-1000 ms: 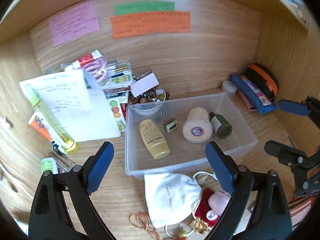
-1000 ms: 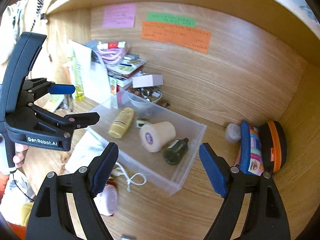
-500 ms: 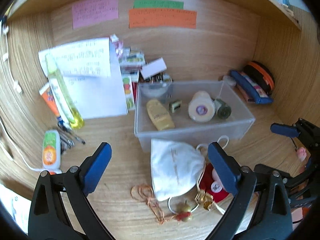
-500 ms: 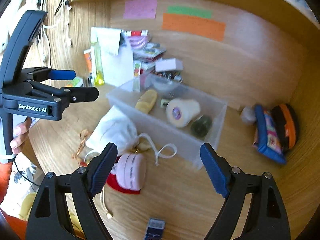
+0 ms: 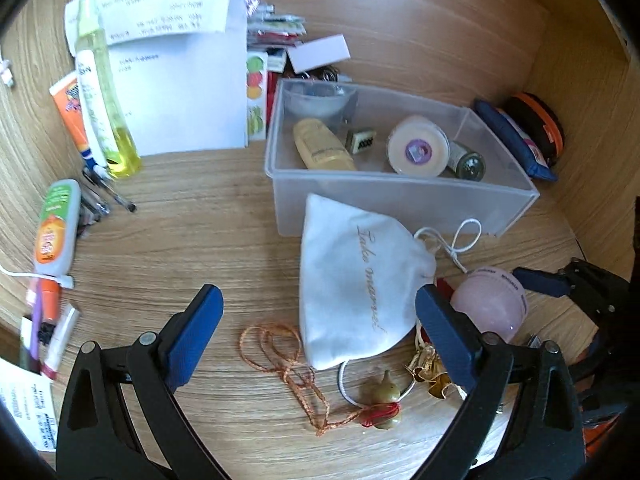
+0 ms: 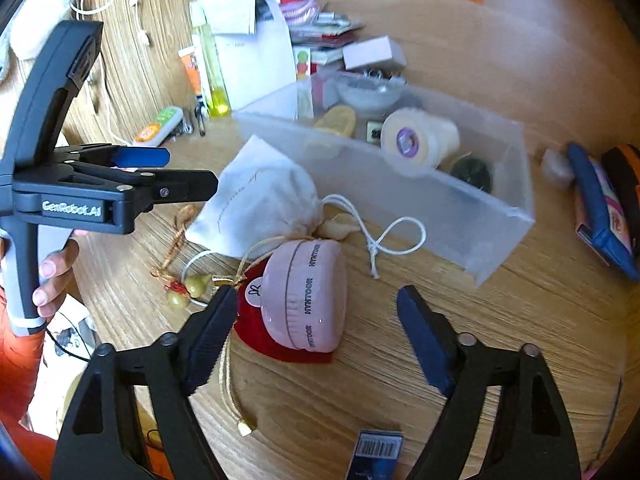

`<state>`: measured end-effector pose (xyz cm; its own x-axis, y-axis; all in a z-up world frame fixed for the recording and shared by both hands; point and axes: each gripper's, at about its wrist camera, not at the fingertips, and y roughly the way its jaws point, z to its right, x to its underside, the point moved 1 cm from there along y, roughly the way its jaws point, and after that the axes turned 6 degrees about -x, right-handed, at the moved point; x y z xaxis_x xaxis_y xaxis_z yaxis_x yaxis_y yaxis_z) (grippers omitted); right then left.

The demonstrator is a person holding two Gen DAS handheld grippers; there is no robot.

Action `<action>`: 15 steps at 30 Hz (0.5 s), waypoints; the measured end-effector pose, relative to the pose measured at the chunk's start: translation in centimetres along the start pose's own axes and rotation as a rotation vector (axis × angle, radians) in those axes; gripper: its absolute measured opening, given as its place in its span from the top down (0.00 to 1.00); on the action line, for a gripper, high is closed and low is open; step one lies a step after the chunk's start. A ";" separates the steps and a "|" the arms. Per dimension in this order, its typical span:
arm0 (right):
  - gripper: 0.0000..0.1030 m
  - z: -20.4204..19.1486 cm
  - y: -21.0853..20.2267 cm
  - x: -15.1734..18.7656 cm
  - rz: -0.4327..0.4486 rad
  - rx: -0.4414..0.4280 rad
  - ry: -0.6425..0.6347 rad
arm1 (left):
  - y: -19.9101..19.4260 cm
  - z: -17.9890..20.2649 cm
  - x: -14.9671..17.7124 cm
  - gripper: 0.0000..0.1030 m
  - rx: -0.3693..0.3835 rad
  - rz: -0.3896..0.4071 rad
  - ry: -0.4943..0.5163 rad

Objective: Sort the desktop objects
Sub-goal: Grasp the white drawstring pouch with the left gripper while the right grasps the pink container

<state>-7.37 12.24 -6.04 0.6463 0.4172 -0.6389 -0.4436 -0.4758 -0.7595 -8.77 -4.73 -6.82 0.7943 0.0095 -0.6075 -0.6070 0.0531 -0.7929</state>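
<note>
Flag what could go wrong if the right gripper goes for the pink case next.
The right gripper is open over the pink case, which sits on a red pouch with gold cord trailing beside it, so a finger might snag those. The white bag drawstring lies close and could drag along.

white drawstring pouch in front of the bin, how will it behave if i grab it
The white drawstring pouch looks like soft cloth, so it will probably sag and crumple rather than hold shape. Its loose cord may trail and snag the pink round case beside it.
</note>
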 end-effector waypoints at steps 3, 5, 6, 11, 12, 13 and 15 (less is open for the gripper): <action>0.45 0.0 1.0 0.0 -0.030 -0.018 -0.002 | 0.7 0.5 0.0 0.05 0.020 -0.019 0.010; 0.51 0.0 1.4 0.1 -0.036 -0.041 0.003 | 1.2 0.9 -0.1 0.05 0.025 -0.034 0.021; 0.52 0.0 1.5 0.1 -0.033 -0.053 0.009 | 1.5 1.0 -0.2 0.05 0.027 -0.040 0.024; 0.60 0.0 0.8 0.3 -0.009 -0.056 0.005 | 2.9 1.4 -0.8 0.05 0.050 -0.074 0.029; 0.61 0.2 0.6 0.2 -0.004 -0.057 0.009 | 3.3 1.6 -0.8 0.05 0.059 -0.085 0.026; 0.61 0.4 0.3 0.3 0.001 -0.060 0.016 | 3.5 1.6 -0.9 0.05 0.066 -0.092 0.025; 0.61 0.9 -0.3 0.2 0.013 -0.060 0.033 | 4.1 1.8 -0.9 0.05 0.078 -0.113 0.022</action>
<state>-7.64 13.20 -6.06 0.6610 0.3854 -0.6439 -0.4148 -0.5275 -0.7414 -11.96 -2.68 -9.45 0.8565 -0.0230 -0.5157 -0.5089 0.1305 -0.8509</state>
